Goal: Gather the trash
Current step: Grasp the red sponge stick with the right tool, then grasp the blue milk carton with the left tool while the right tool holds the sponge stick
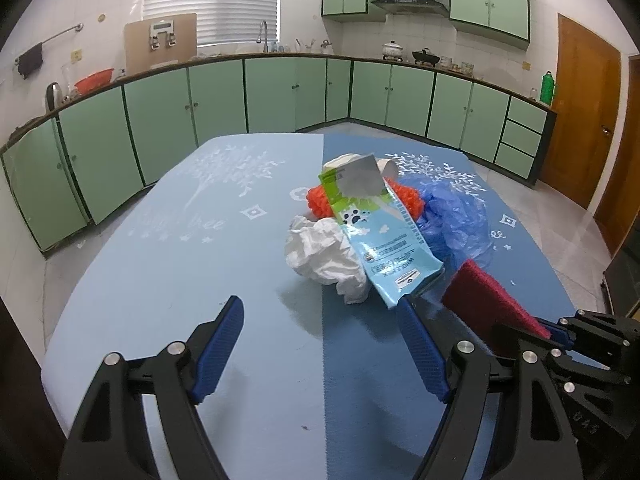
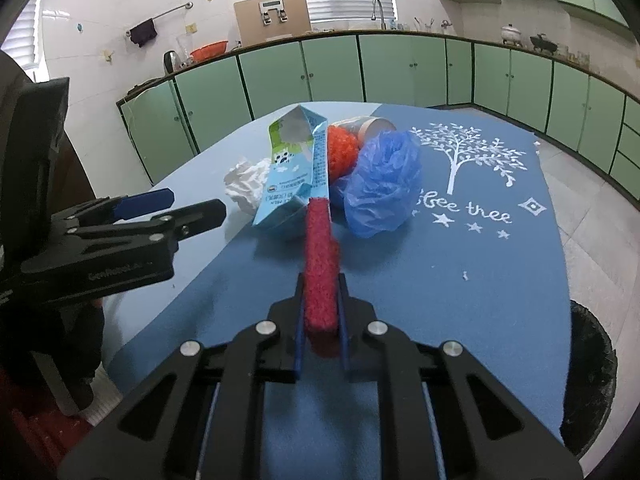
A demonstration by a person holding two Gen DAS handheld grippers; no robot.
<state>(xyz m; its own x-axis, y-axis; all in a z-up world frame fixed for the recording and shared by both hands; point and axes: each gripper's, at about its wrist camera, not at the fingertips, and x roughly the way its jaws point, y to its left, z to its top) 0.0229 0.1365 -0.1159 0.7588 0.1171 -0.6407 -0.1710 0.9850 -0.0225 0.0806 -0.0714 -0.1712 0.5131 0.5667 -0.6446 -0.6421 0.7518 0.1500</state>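
A trash pile lies on the blue table (image 1: 168,264): a flattened milk carton (image 1: 376,232), crumpled white paper (image 1: 324,256), an orange mesh ball (image 1: 320,200), a blue plastic bag (image 1: 456,216) and a paper cup (image 1: 388,166). My left gripper (image 1: 320,344) is open, just in front of the white paper and carton. My right gripper (image 2: 320,288) is shut on a red sponge (image 2: 320,256), held on edge above the table near the carton (image 2: 292,176). The sponge also shows in the left wrist view (image 1: 484,300). The left gripper shows at the left of the right wrist view (image 2: 192,204).
A black-lined bin (image 2: 588,376) stands on the floor by the table's right edge. Green kitchen cabinets (image 1: 224,96) line the walls behind. A wooden door (image 1: 580,112) is at the far right.
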